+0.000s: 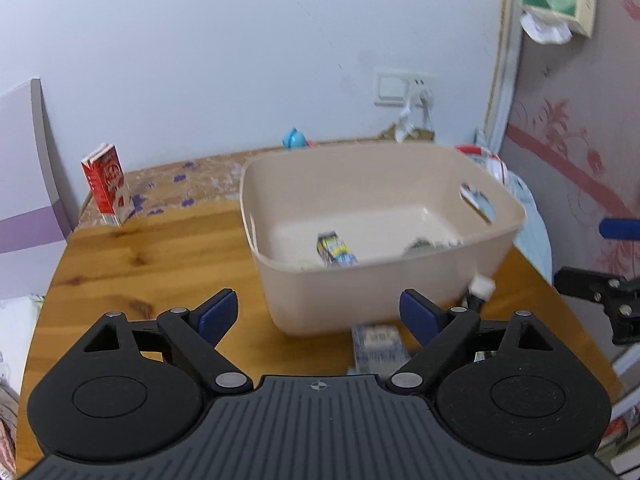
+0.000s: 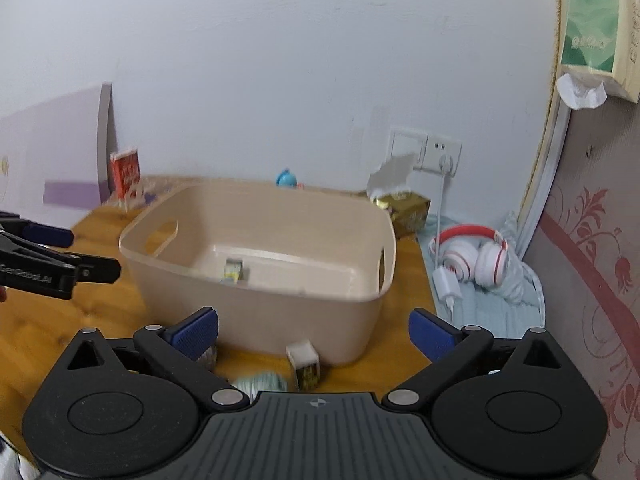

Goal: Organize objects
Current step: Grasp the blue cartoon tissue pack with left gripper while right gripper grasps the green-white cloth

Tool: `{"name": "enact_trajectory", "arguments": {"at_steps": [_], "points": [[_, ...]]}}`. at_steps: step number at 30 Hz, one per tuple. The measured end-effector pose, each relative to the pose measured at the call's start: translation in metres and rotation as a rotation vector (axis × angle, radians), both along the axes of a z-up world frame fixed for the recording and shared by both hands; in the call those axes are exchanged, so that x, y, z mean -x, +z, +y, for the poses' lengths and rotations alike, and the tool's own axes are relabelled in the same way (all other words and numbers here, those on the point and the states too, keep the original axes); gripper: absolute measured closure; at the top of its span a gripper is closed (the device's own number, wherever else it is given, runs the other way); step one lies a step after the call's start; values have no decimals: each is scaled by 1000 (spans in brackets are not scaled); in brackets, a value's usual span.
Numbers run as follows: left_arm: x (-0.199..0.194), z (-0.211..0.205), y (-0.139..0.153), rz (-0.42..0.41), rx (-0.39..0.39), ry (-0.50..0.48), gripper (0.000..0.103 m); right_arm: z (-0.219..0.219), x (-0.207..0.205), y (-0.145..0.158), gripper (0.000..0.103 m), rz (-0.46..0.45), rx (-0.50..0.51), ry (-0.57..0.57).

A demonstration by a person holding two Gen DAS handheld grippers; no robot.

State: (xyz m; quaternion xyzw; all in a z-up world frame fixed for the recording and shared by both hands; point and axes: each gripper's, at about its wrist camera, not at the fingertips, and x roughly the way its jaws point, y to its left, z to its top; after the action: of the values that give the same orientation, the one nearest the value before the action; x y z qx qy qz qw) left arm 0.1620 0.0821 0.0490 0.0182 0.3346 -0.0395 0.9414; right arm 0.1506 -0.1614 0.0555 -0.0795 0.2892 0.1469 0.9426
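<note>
step: between picks, we judge | left tongs (image 1: 318,316) and right tongs (image 2: 314,334): both wide open, empty | beige plastic bin (image 1: 400,280) just ahead on wooden surface (image 1: 140,256), some items inside | next: small white carton (image 2: 304,364) under right tongs needs grasping

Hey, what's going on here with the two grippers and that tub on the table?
A person is tidying small items into a beige plastic tub on a wooden table, using a handheld gripper in each hand. Right now the left gripper and the right gripper are both open and hold nothing, hovering just in front of the tub. A small colourful carton already lies inside. Still outside are a small blue-and-white box, a little white-topped box and a red carton standing at the far left.
</note>
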Motion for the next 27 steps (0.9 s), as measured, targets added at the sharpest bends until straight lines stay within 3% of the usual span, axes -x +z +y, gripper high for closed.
{"name": "enact_trajectory", "arguments": {"at_steps": [12, 24, 27], "points": [[17, -16, -59, 124, -15, -60, 13, -2, 18, -55, 0, 128, 31, 11], [-3, -24, -109, 249, 17, -78, 14, 10, 9, -91, 0, 143, 12, -31], [-11, -24, -115, 256, 17, -74, 23, 11, 1, -93, 0, 144, -22, -31]]}}
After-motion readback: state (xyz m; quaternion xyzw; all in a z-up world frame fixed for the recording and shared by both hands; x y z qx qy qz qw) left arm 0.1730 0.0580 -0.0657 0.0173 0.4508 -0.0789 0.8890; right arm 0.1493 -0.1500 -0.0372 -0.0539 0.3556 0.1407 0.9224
